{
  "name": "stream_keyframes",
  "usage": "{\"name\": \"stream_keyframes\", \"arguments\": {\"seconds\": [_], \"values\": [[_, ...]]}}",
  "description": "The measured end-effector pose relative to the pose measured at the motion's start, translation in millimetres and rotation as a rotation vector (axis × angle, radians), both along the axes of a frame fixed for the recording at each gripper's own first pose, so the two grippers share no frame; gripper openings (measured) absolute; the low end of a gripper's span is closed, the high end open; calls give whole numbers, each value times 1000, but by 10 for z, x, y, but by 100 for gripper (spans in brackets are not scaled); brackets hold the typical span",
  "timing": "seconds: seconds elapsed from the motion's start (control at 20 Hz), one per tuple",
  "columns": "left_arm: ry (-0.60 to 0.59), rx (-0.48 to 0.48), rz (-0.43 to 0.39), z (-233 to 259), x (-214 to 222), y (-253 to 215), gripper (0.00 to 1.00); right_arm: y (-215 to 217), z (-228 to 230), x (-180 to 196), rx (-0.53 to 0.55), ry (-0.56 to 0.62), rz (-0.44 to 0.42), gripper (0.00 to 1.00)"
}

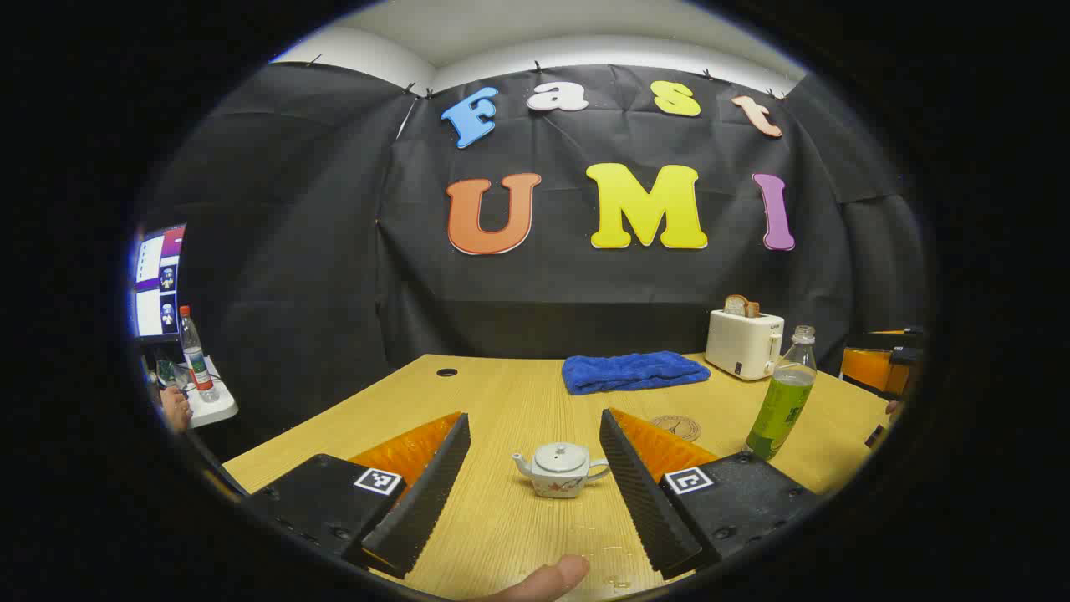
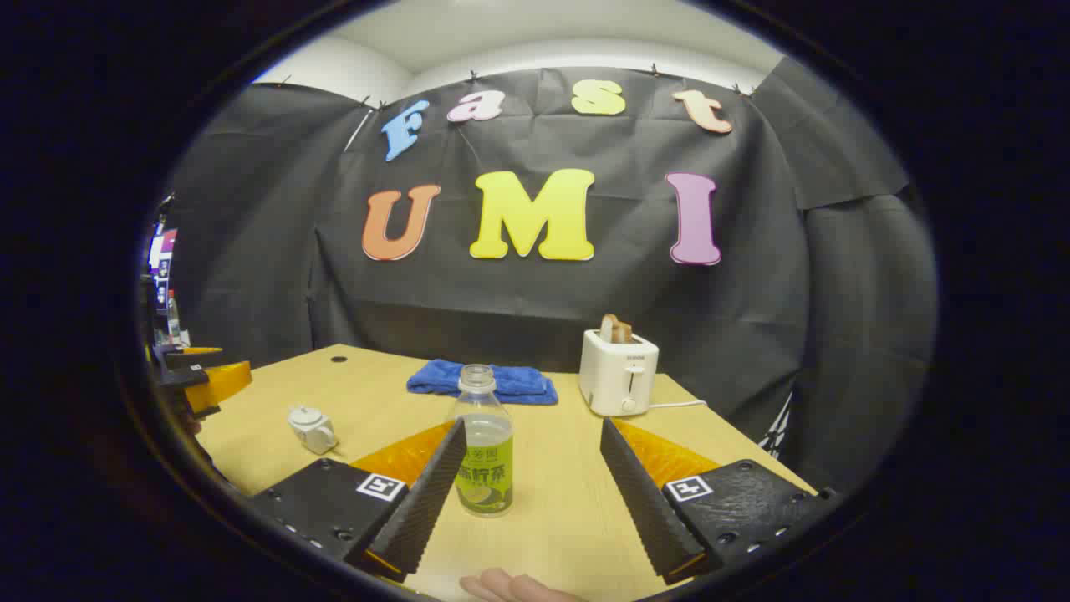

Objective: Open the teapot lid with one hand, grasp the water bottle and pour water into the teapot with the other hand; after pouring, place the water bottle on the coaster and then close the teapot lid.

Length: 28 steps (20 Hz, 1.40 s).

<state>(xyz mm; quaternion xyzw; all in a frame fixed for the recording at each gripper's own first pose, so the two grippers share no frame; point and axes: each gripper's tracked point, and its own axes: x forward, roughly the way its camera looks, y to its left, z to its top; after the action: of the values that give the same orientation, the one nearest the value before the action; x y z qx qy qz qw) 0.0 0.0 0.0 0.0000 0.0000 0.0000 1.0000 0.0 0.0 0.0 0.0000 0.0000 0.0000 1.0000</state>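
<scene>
A small white teapot point(image 1: 560, 470) with its lid on stands on the wooden table point(image 1: 501, 401), low between the fingers of my open left gripper point(image 1: 533, 416), which touch nothing. To the right stands a clear bottle point(image 1: 782, 401) of green drink, and a round coaster point(image 1: 675, 427) lies between it and the teapot. In the right gripper view the bottle point(image 2: 483, 451) stands upright just ahead of my open right gripper point(image 2: 533, 422), nearer its left finger and apart from both. The teapot point(image 2: 312, 429) sits far left, with the left gripper point(image 2: 205, 376) behind it.
A blue towel point(image 1: 635, 370) lies at the back of the table, with a white toaster point(image 1: 744, 341) holding bread to its right. A small hole point(image 1: 446, 371) marks the back left. Off the table's left edge are a monitor point(image 1: 159, 280) and a red-capped bottle point(image 1: 196, 355).
</scene>
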Motion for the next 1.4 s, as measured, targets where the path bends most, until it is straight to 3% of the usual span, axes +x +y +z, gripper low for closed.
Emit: {"name": "stream_keyframes", "arguments": {"seconds": [0.9,1.2,1.4], "values": [[26,-2,-48,-285,151,-30,98,-195,-146,25,-9,-29,-11,97],[12,-2,-66,-326,484,-29,98,-298,-279,118,-2,-19,-5,97],[64,-8,-54,-512,793,-45,98,-333,-365,158,2,-3,3,97]]}}
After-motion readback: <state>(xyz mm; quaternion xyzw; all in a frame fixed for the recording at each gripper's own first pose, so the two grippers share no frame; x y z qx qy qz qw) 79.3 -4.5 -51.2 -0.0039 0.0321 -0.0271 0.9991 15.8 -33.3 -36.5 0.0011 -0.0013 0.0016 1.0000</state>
